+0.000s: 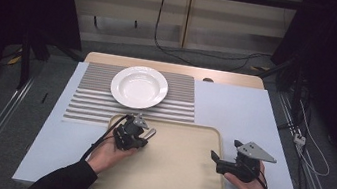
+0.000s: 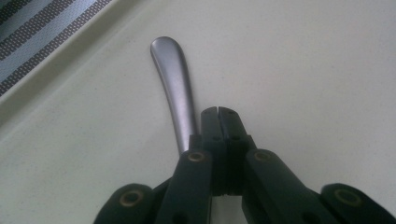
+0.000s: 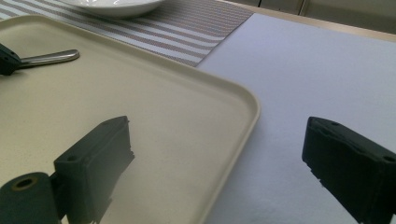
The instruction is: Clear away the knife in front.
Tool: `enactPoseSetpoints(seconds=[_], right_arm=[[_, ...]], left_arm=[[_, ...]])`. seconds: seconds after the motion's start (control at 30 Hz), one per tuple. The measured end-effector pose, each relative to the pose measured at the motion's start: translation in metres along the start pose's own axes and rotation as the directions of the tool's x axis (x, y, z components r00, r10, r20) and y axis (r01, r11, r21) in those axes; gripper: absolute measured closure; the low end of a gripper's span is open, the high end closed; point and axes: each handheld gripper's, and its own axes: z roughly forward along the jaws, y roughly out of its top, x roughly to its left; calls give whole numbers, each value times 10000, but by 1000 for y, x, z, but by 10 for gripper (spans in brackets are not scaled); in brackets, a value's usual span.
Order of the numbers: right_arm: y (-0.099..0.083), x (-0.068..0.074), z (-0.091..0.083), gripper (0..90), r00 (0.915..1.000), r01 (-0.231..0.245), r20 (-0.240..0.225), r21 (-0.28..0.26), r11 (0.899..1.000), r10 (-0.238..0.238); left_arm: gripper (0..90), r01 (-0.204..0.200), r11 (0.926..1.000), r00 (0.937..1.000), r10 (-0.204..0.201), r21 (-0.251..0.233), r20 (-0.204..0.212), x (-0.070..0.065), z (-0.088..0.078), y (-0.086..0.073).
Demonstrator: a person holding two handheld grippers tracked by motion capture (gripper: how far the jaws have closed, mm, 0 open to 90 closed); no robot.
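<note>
Pale blue table (image 1: 235, 109): striped placemat (image 1: 95, 98) at far left, beige tray (image 1: 180, 172) at near edge.

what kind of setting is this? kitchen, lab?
Likely a lab data-collection rig staged as a dining setup: a white plate on a striped placemat, a beige tray, dark curtains and loose floor cables around the table.

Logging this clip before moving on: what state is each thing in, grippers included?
left gripper: shut, over the tray, beside the metal handle
metal handle: lying flat on the tray; whether the left gripper pinches it cannot be told
right gripper: open, nothing between its jaws, at the tray's right edge
tray: flat on the table
plate: upright, empty, on the striped mat
</note>
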Motion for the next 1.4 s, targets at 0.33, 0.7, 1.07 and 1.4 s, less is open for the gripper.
enactPoseSetpoints(seconds=[0.33, 0.7, 1.07, 1.4], right_arm=[[0, 0, -1, 84, 10000, 49, 19, -30, 10000, -49], [0, 1, 0, 84, 10000, 33, 20, 9, 10000, -33], [0, 0, 0, 84, 10000, 32, 7, 11, 10000, -32], [0, 0, 0, 84, 10000, 34, 6, -4, 10000, -34]], left_arm=[[900, 269, 9996, 9996, -267, 123, -110, 7, -4, -4], [900, 411, 9992, 9988, -411, 8, -254, 14, -7, -8], [900, 550, 9985, 9982, -549, 37, -253, 20, -10, -12], [900, 712, 9975, 9967, -711, 30, -383, 23, -15, -18]])
